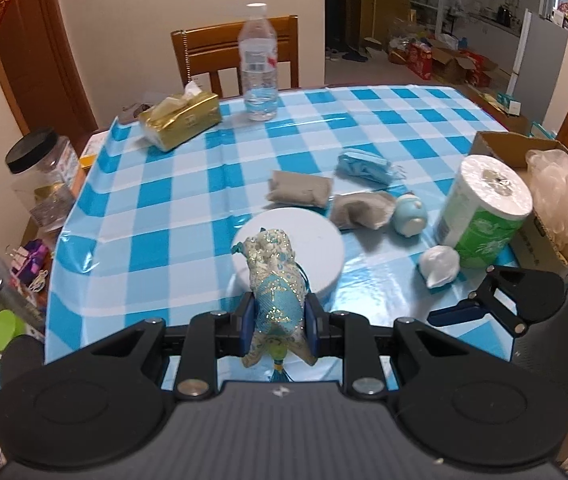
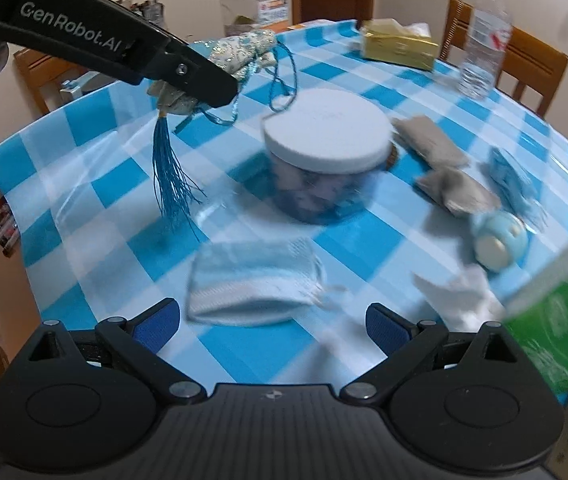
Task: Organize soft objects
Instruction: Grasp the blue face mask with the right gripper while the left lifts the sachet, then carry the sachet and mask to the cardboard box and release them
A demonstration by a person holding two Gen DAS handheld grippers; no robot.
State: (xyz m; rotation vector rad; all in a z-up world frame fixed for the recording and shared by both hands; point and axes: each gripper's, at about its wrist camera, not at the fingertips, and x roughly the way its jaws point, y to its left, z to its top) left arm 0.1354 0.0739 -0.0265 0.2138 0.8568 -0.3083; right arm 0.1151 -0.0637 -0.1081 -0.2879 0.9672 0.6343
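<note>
My left gripper [image 1: 278, 320] is shut on a blue and cream embroidered sachet [image 1: 274, 280] with a blue tassel, held above the table near a white round lid [image 1: 316, 240]. In the right wrist view the sachet [image 2: 240, 52] hangs from the left gripper's arm, its tassel [image 2: 168, 168] dangling. My right gripper [image 2: 270, 320] is open and empty, just before a light blue pouch [image 2: 252, 284] lying flat. Two grey pouches [image 1: 300, 188] [image 1: 358, 210], a blue face mask [image 1: 366, 166], a small blue plush [image 1: 410, 220] and a white soft lump [image 1: 440, 266] lie on the checked cloth.
A green paper roll [image 1: 484, 216] stands at the right beside a cardboard box [image 1: 524, 148]. A water bottle [image 1: 259, 64] and gold tissue pack [image 1: 182, 120] stand at the far edge. A clear jar [image 2: 316, 188] sits under the white lid. Chairs surround the table.
</note>
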